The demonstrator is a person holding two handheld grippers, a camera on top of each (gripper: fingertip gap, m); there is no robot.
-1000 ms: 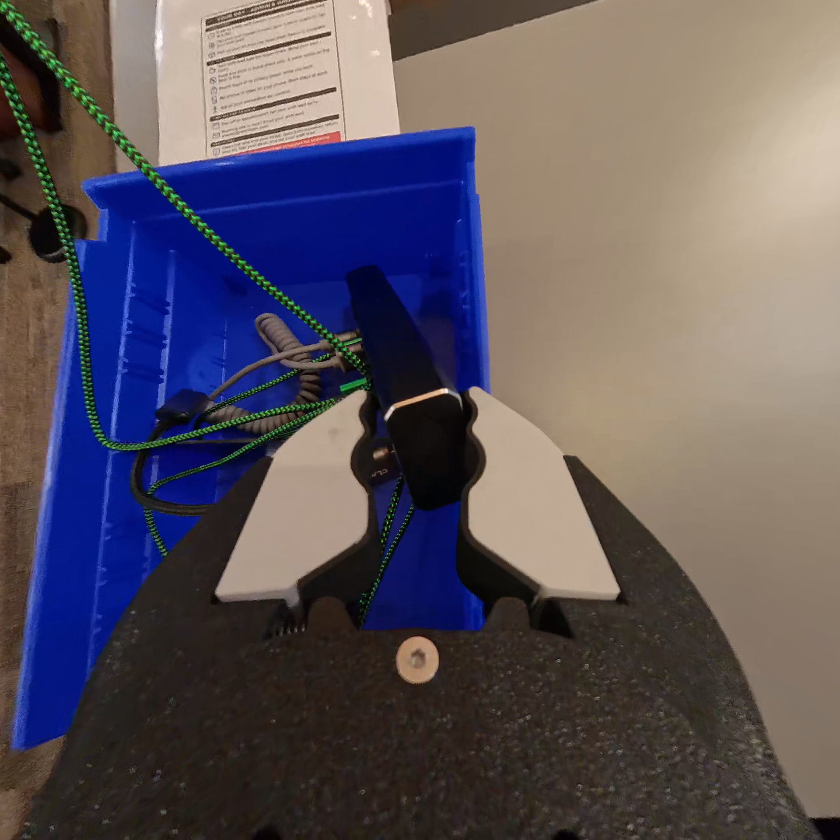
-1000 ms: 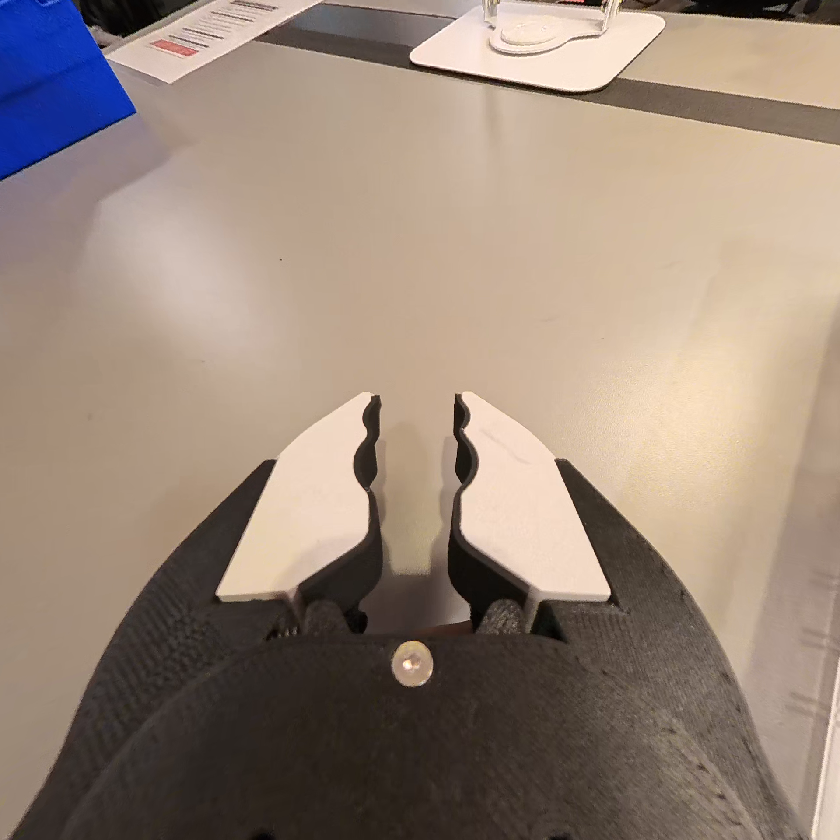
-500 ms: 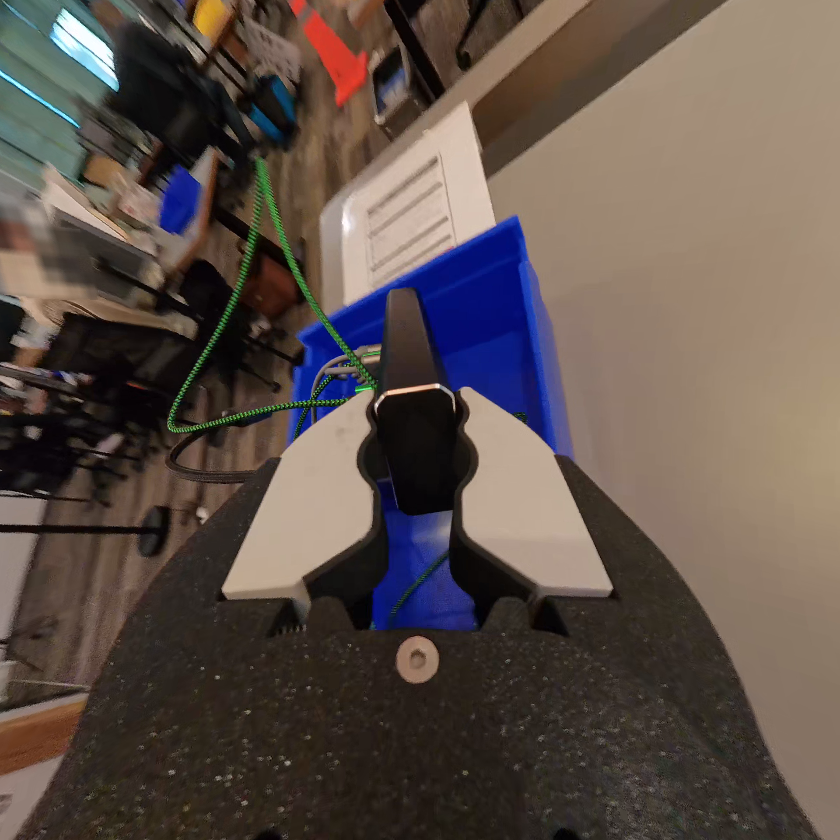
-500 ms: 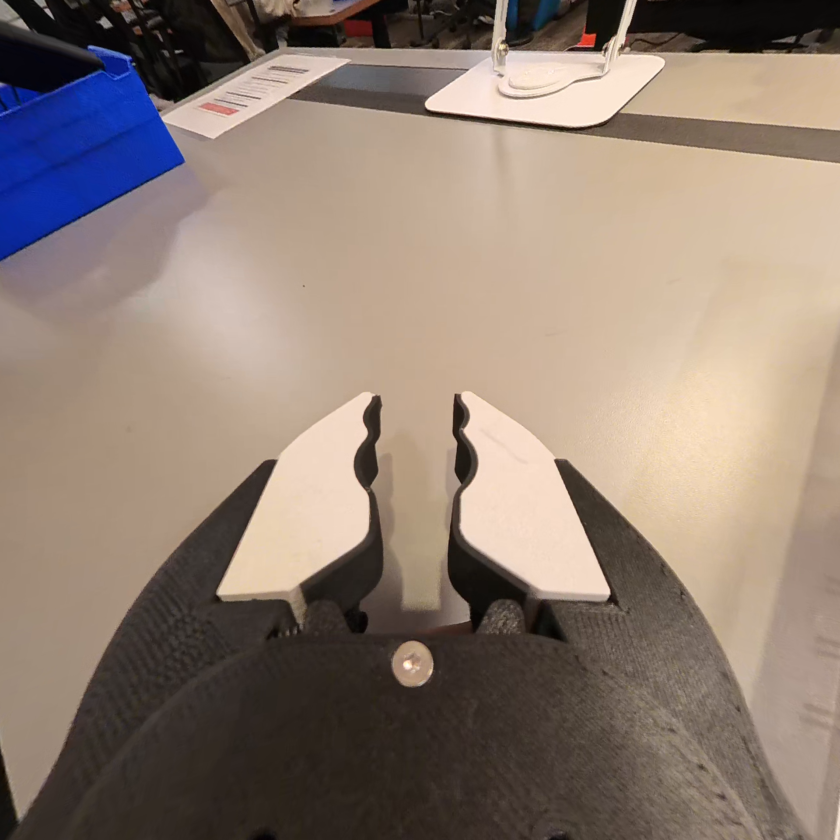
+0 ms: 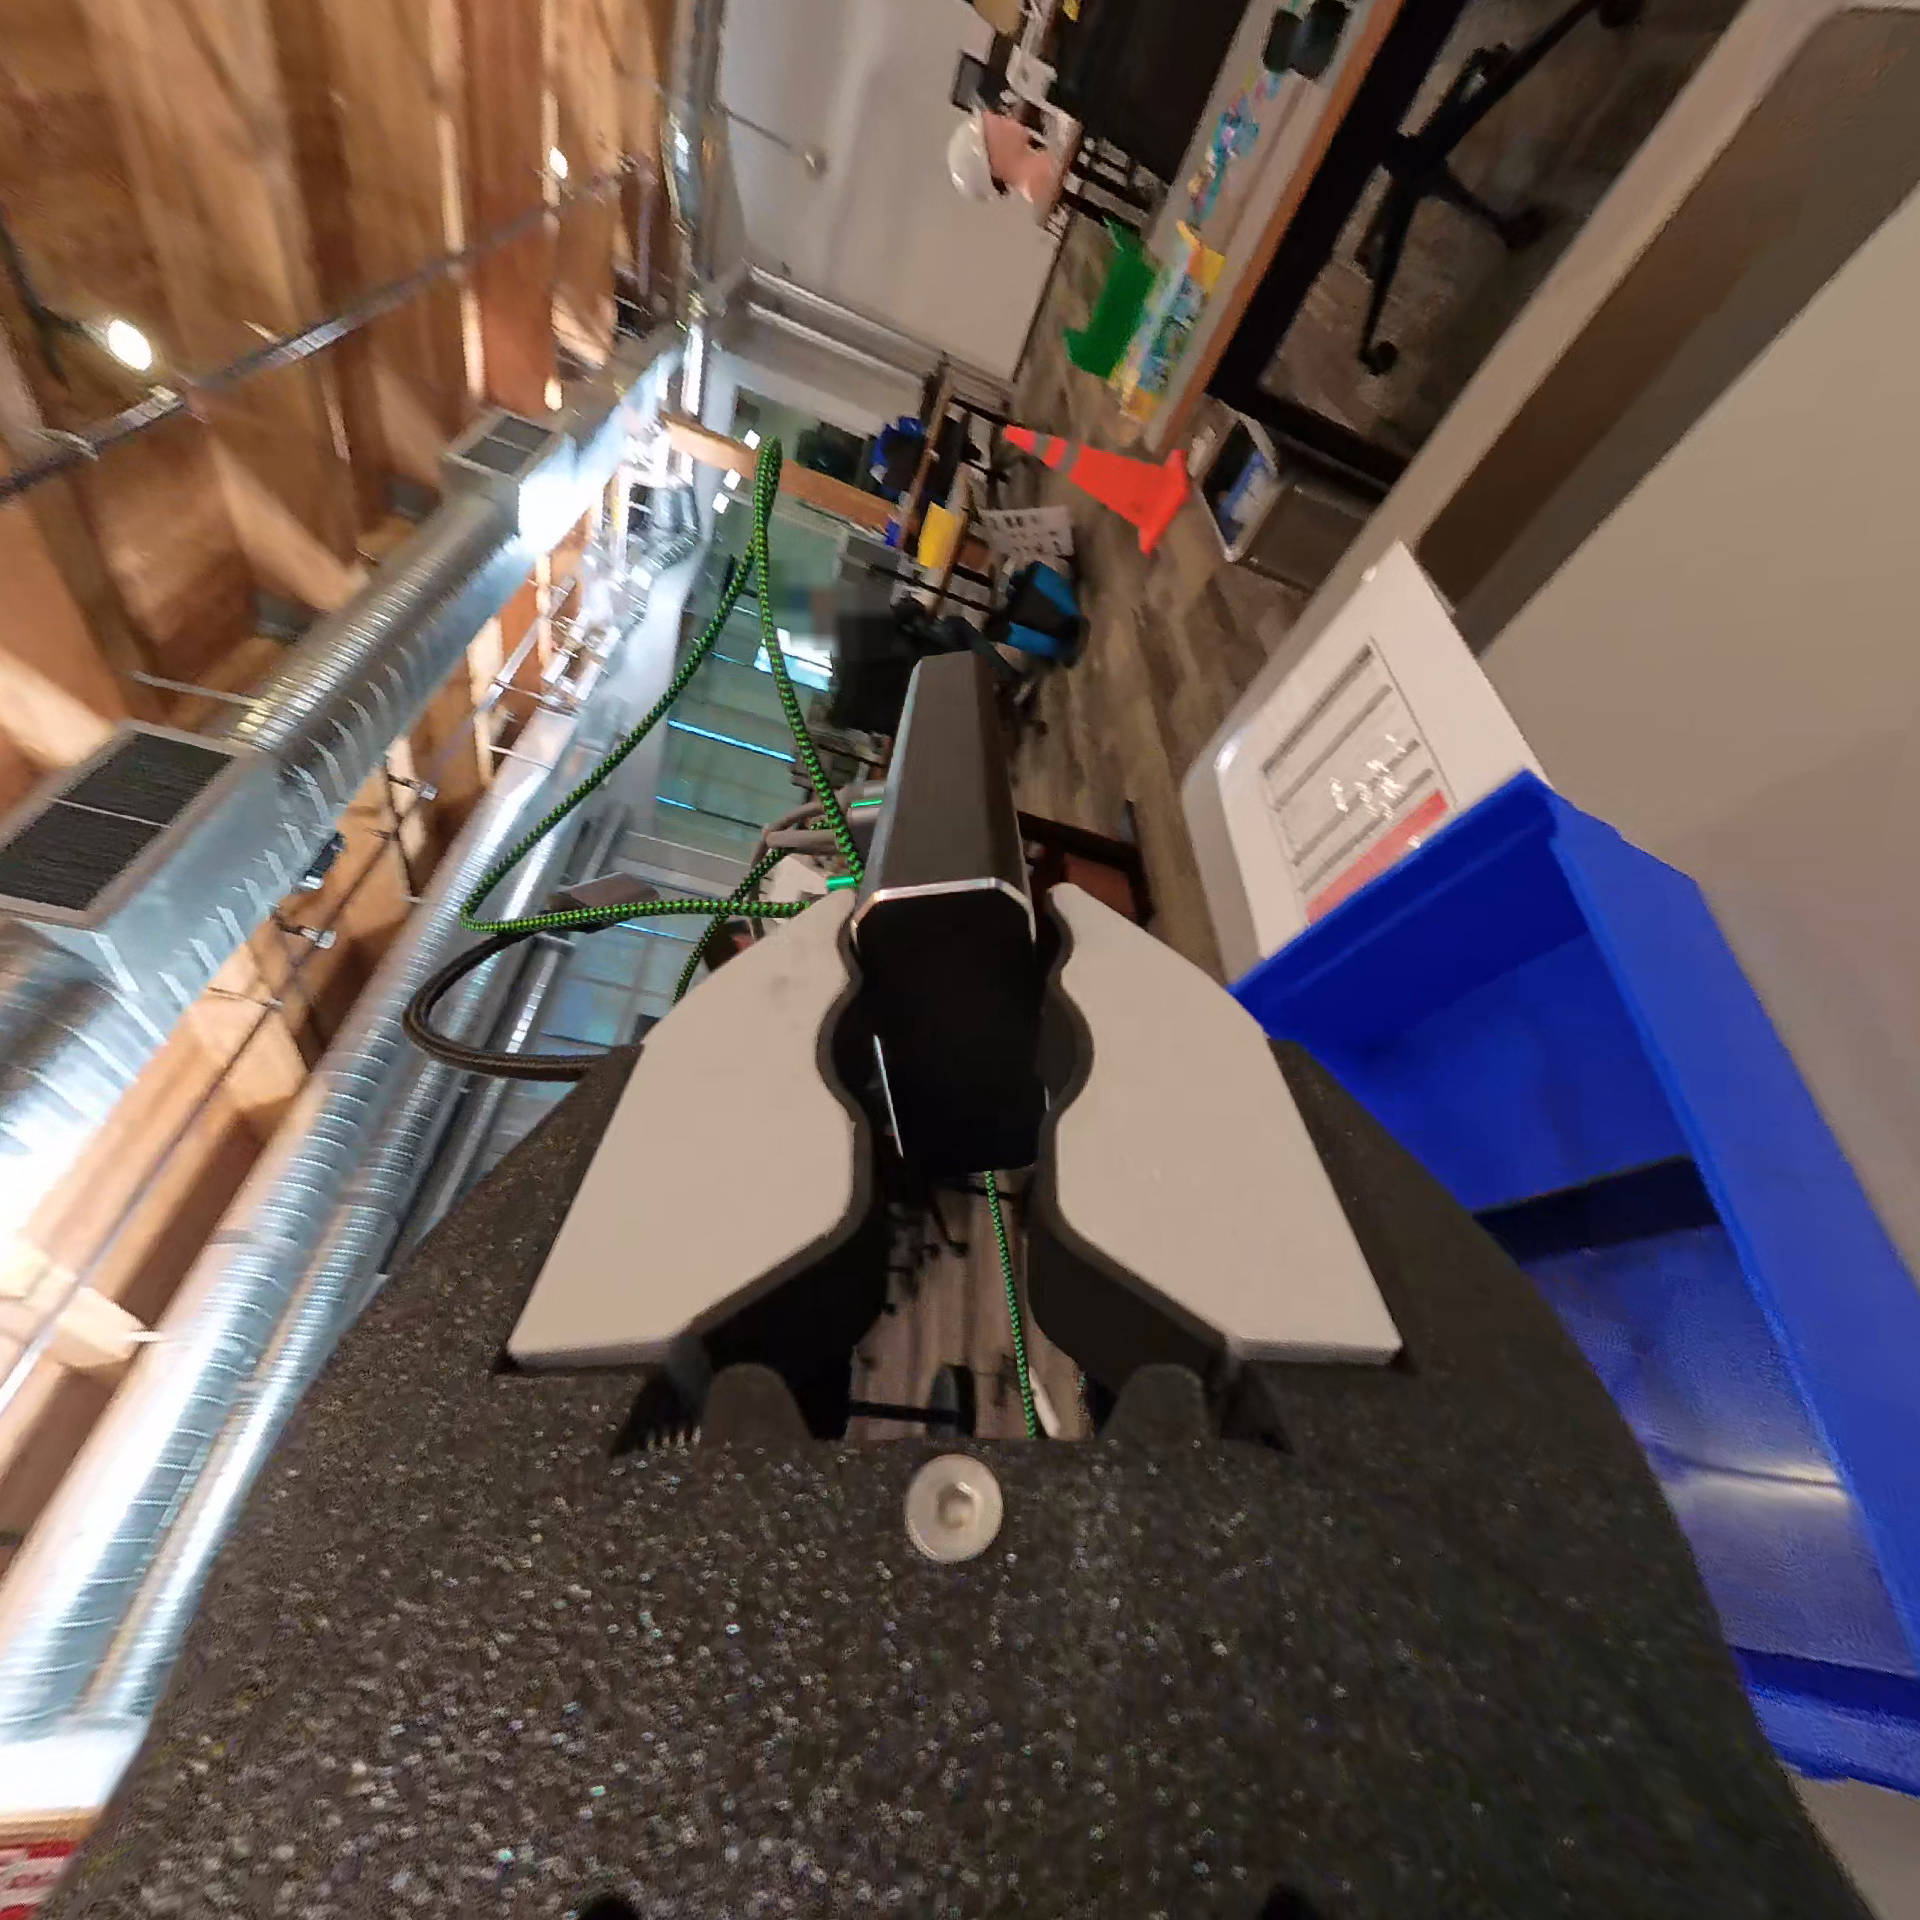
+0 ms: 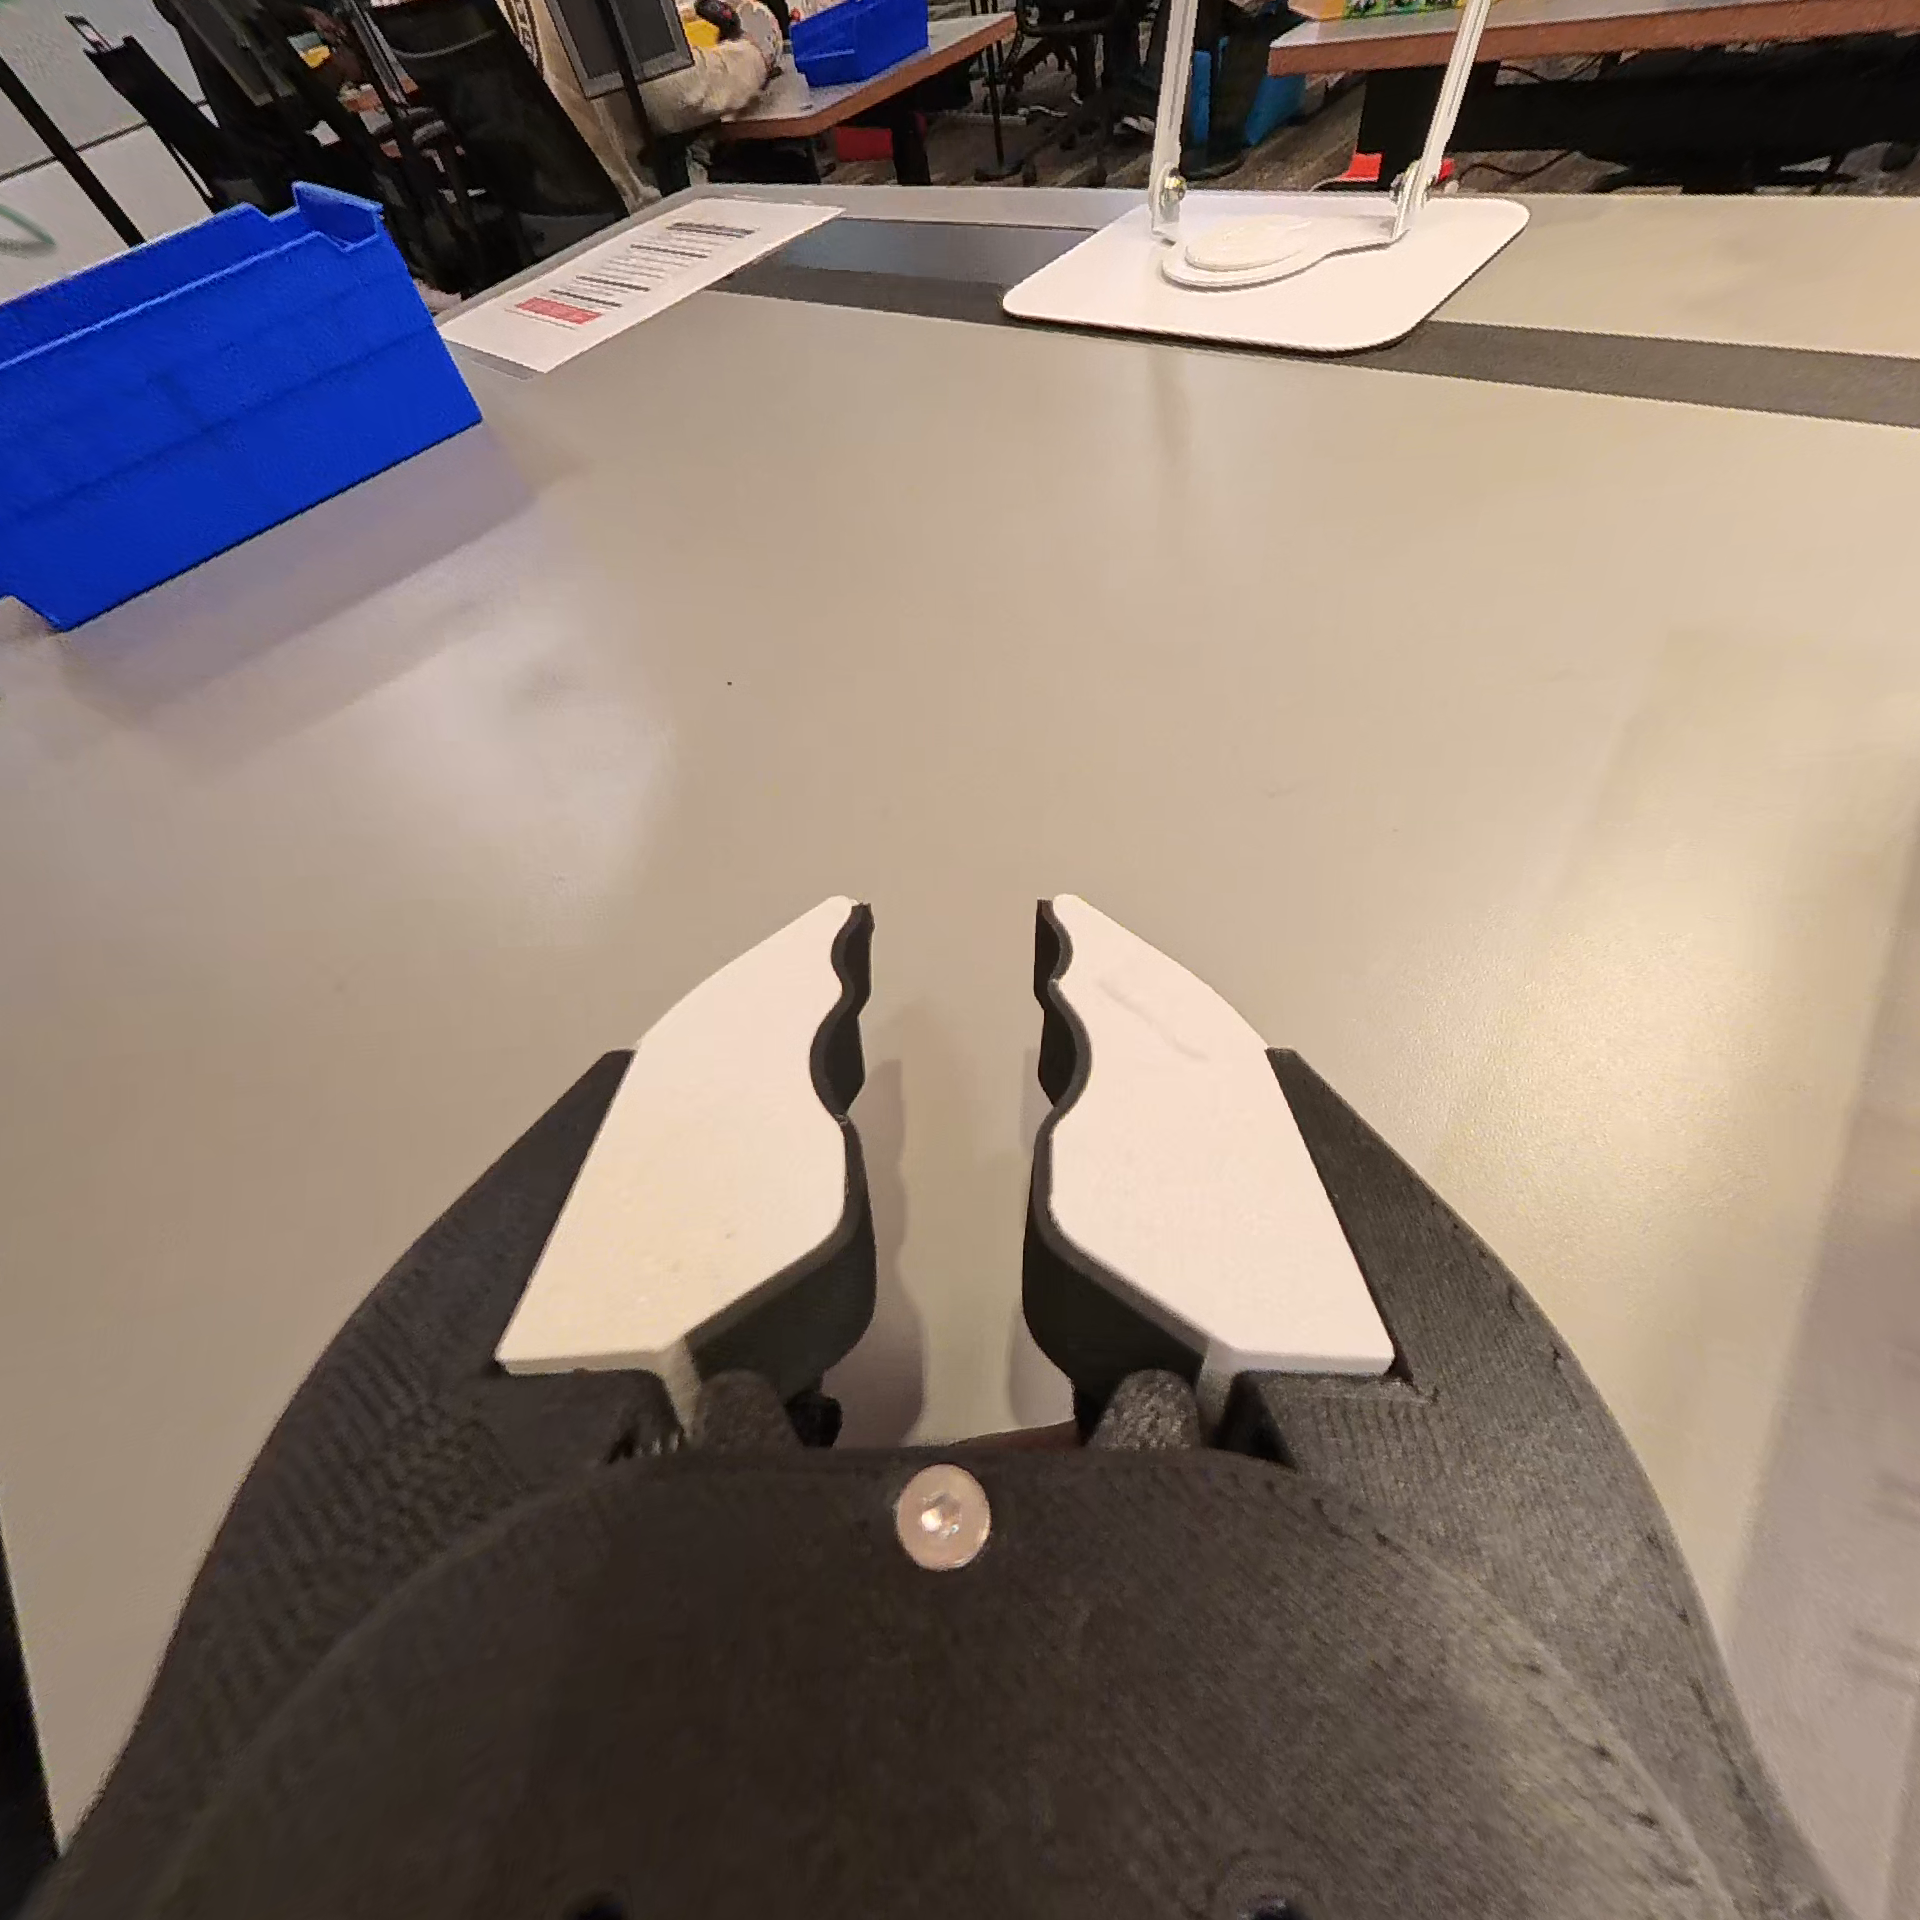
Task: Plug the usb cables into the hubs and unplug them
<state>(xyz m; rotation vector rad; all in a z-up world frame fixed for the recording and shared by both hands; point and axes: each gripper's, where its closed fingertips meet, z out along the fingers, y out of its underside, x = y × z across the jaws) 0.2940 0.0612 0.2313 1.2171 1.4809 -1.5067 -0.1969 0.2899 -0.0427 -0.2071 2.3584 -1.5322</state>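
Observation:
My left gripper (image 5: pixel 943 914) is shut on a long black USB hub (image 5: pixel 945 831) and holds it high in the air, tilted up toward the room. A green-and-black braided cable (image 5: pixel 623 748) and a thicker black cable (image 5: pixel 447 1029) hang from the hub's left side. The blue bin (image 5: pixel 1621 1101) lies below and to the right. My right gripper (image 6: pixel 954 912) is open and empty, low over the grey table (image 6: pixel 1039 644). The blue bin (image 6: pixel 208 384) shows at the far left in the right wrist view.
A printed sheet (image 6: pixel 644 275) lies beside the bin at the table's back edge. A white stand base (image 6: pixel 1268 275) sits at the back right, on a dark strip (image 6: pixel 1662 364) across the table. Chairs and desks stand beyond the table. There is about 60 cm between the tips of the two grippers.
My left gripper has lifted the hub and its cables up out of the blue bin and tilted upward. My right gripper has tilted up a little, still open.

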